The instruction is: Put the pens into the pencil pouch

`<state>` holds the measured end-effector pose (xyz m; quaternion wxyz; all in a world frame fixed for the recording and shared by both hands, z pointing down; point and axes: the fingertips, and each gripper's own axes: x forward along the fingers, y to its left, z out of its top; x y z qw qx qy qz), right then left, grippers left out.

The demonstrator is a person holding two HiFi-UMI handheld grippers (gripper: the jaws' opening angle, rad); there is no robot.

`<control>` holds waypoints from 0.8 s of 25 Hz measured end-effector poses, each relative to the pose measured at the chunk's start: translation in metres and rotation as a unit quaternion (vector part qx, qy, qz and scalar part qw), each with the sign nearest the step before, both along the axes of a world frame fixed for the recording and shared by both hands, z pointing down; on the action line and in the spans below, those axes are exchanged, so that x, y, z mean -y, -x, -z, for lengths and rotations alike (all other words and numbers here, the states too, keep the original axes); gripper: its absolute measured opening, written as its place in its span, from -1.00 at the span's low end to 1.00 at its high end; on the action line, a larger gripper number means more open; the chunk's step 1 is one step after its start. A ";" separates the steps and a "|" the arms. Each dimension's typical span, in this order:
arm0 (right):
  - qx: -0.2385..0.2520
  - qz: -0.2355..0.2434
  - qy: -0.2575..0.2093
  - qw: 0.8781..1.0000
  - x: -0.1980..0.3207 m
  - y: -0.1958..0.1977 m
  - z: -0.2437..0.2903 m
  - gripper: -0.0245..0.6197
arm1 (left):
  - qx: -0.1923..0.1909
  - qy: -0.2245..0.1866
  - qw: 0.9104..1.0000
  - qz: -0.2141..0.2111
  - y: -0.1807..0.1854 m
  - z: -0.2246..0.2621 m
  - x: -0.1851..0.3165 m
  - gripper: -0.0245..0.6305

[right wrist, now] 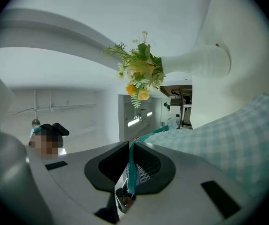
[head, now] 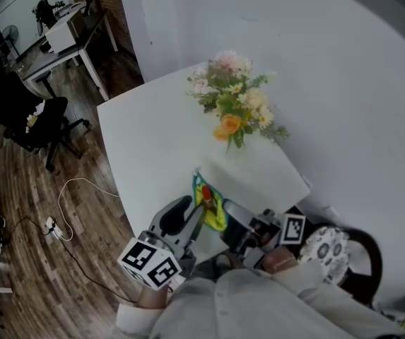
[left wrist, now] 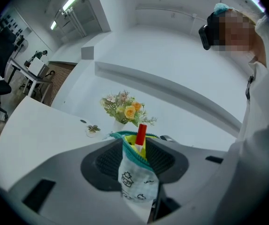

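Pale checked pouch (left wrist: 136,179) (teal zip, yellow lining) is open, 1 red-capped pen (left wrist: 141,131) poking from its mouth.

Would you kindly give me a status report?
Left gripper and right gripper shut on teal-edged checked fabric pouch. Red pen poking from its mouth. Nothing blocking.

Checked cloth pouch (left wrist: 136,179), smooth matt white table (head: 153,140), wood-plank floor (head: 18,189)

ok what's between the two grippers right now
The pencil pouch, held between the left gripper and the right gripper, both clamped on it. A red pen pokes from its open top. The head view shows this best.
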<state>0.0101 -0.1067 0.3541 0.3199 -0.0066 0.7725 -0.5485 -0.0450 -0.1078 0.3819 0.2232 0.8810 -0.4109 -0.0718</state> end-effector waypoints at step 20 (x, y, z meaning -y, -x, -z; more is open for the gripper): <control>-0.057 -0.029 -0.013 0.998 0.000 0.000 -0.016 -0.81 | 0.012 0.007 1.000 -0.022 -0.003 0.005 0.002 -0.86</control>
